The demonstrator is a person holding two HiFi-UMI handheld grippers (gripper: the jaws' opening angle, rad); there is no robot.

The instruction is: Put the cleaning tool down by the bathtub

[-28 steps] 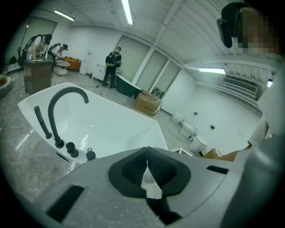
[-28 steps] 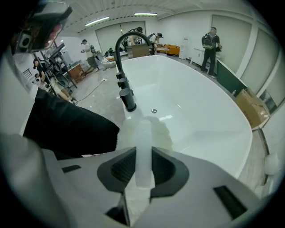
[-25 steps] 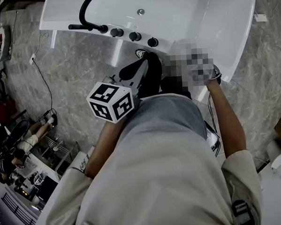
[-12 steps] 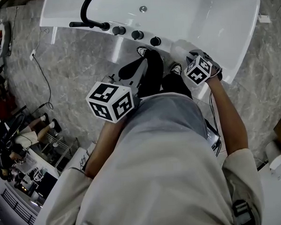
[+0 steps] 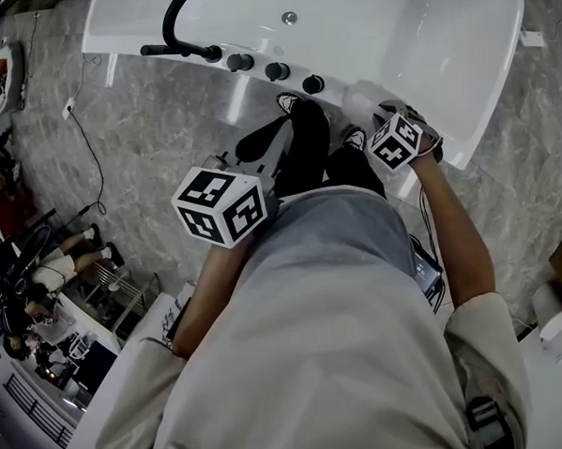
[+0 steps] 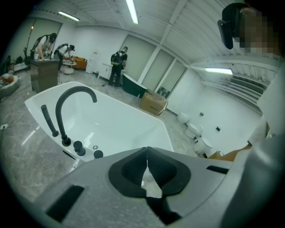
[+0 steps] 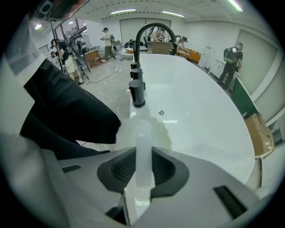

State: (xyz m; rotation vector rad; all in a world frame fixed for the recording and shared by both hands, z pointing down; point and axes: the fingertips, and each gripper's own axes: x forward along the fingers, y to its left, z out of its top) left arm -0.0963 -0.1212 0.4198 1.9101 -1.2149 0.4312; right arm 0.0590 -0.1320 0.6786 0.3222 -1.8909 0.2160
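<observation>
Translucent white plastic handle sits clamped between the right gripper's (image 7: pixel 140 168) jaws: that is the cleaning tool (image 7: pixel 143 149), gripped at its near end. Long axis runs straight out along the jaws, away from the gripper. Its pale, fuzzy head (image 7: pixel 153 133) is the far end, pointing at the bathtub (image 7: pixel 205 120) rim and steeply downward. The head is at the rim's near edge, just short of the nearest black knob (image 7: pixel 136 92); contact with the rim can't be told. The left gripper (image 6: pixel 147 156) is closed with the pad tips meeting and nothing between them, held back from the tub. In the head view the right gripper is over the tub's near edge, beside the row of knobs, and the left is well apart from it in front of the person's torso. Beyond the knobs stands a black gooseneck faucet (image 7: pixel 151 27). A black trouser leg (image 7: pixel 67 111) is left of the tool. Grey marble floor (image 5: pixel 163 122) lies around the tub.
</observation>
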